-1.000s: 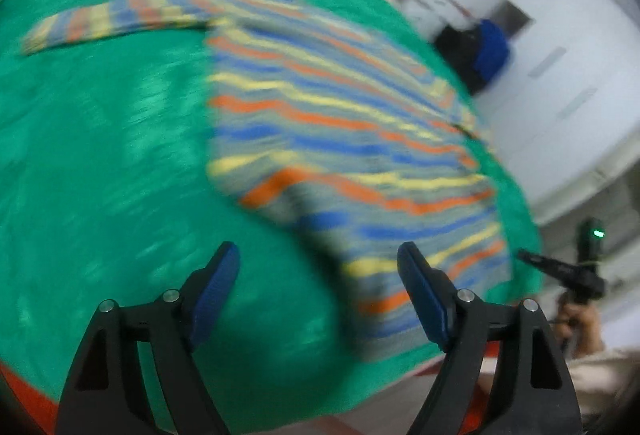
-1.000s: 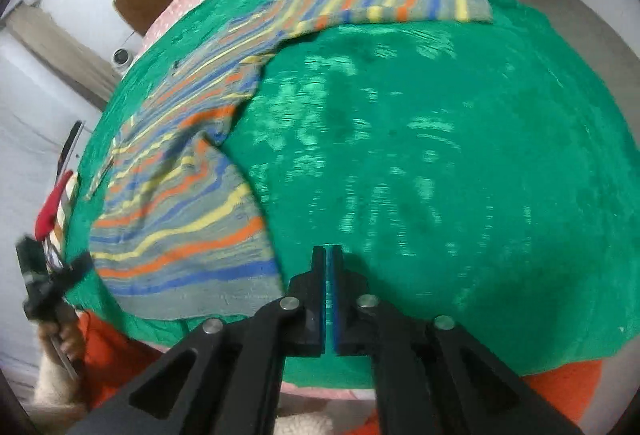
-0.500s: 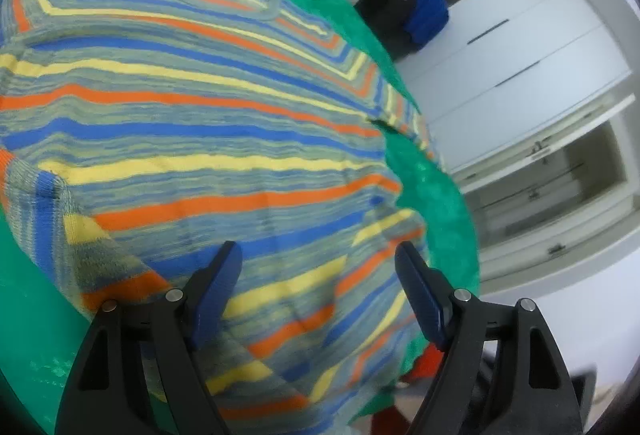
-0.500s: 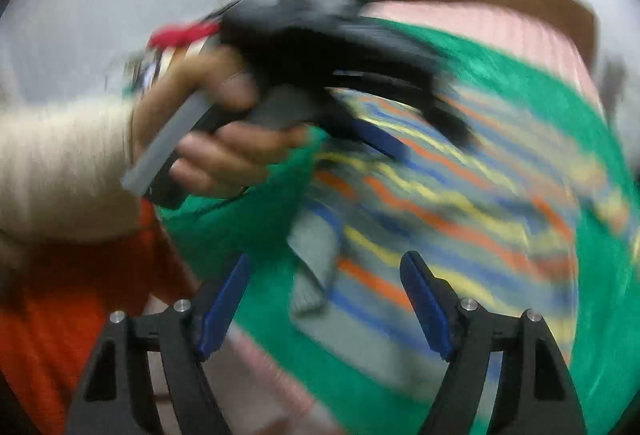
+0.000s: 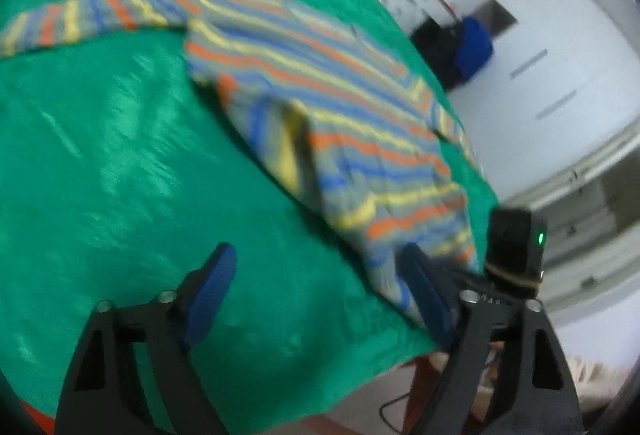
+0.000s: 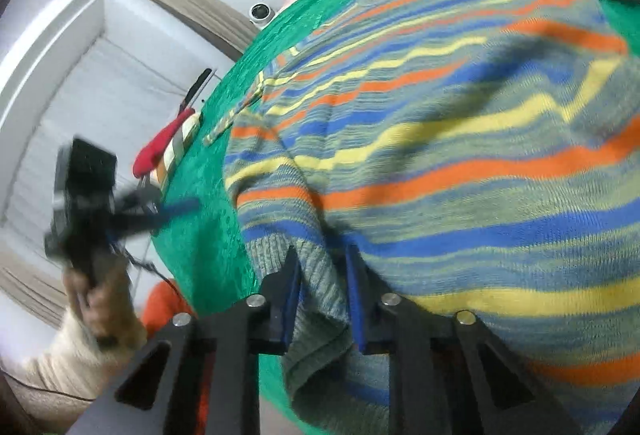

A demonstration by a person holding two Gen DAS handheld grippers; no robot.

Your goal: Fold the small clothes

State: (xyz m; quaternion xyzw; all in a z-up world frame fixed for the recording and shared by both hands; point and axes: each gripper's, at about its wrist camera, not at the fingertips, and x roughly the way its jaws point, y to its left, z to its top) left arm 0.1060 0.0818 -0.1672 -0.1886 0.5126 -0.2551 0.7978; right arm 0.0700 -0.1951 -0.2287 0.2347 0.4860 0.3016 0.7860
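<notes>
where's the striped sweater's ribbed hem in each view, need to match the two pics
Left wrist: the multicoloured striped knit sweater runs from the upper left to the lower right; its hem sits at the lower right, blurred, beside the open left tool.
Right wrist: the hem lies bottom centre, between the fingers of the right tool, which has just been closing.
Shared landmark: the shiny green cloth under the sweater.

bright, even indoor light; motion blur throughout, fisheye bending and dark corners.
</notes>
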